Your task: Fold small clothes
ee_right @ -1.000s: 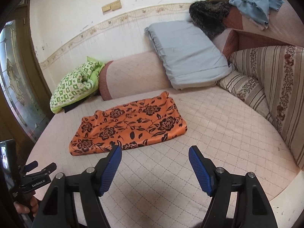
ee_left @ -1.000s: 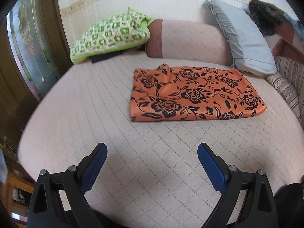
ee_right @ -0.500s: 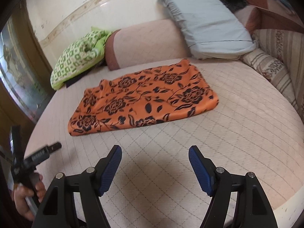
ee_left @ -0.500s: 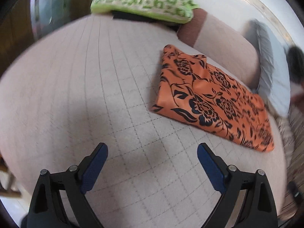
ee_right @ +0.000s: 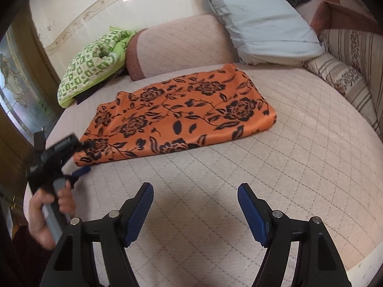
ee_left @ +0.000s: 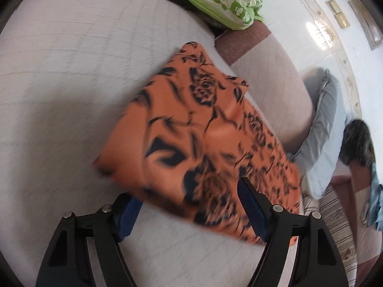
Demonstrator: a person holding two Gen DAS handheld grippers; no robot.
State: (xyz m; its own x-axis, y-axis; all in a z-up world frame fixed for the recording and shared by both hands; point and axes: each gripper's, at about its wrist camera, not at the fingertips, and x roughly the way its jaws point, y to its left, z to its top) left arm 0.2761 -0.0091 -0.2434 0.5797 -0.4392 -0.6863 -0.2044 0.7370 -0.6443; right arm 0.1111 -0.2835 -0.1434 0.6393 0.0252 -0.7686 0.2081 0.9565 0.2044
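Note:
An orange garment with black flowers (ee_right: pixel 182 117) lies folded flat on the quilted bed (ee_right: pixel 311 148). In the right wrist view a hand (ee_right: pixel 45 217) holds my left gripper (ee_right: pixel 85 157) at the garment's near left corner. One finger is over the corner and the blue pad is below it. In the blurred left wrist view the garment (ee_left: pixel 191 131) fills the middle, and my left gripper (ee_left: pixel 189 205) straddles its edge. Its jaws are closing but still wide apart, not pressing the cloth. My right gripper (ee_right: pixel 195 205) hangs open over bare quilt in front of the garment.
A green patterned pillow (ee_right: pixel 93 59) and a pink bolster (ee_right: pixel 182 45) lie behind the garment. A grey pillow (ee_right: pixel 258 21) leans at the back right beside striped cushions (ee_right: pixel 347 79). A wooden door (ee_right: pixel 21 91) stands to the left.
My left gripper has swung in and rolled toward the garment's left corner, its jaws narrowing around the edge. The right gripper has dipped lower toward the bed, still open.

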